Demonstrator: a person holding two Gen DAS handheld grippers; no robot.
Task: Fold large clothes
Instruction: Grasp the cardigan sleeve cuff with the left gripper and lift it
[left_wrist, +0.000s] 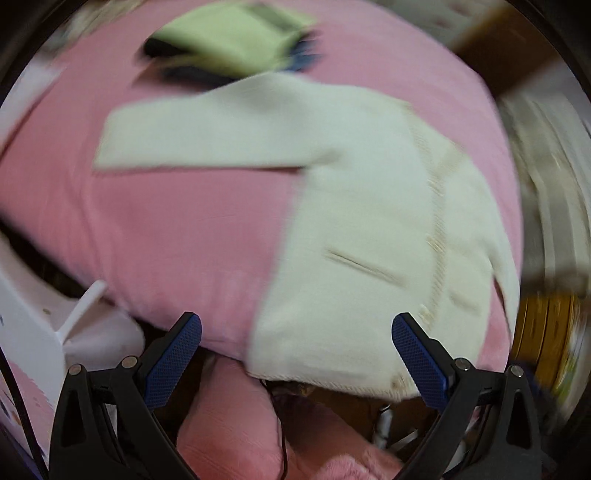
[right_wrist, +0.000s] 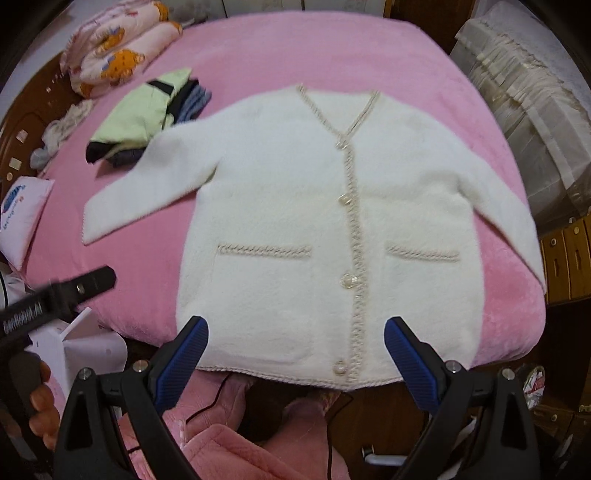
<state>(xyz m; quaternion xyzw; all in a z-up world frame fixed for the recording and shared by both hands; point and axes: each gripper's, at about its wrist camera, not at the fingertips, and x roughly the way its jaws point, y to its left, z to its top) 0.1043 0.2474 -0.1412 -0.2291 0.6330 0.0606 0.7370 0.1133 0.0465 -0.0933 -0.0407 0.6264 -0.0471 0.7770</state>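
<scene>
A white fluffy cardigan (right_wrist: 295, 206) was laid flat, buttoned, across the centre of the right wrist frame on a pink bed cover (right_wrist: 258, 48), its sleeves spread to either side. Both the left gripper (left_wrist: 297, 332) and the right gripper (right_wrist: 295, 330) were seen spread wide, nothing grasped. The knit was judged soft, limp and fairly light, liable to sag. A hold at the left sleeve cuff (right_wrist: 92, 221) or the hem corners was judged best.
</scene>
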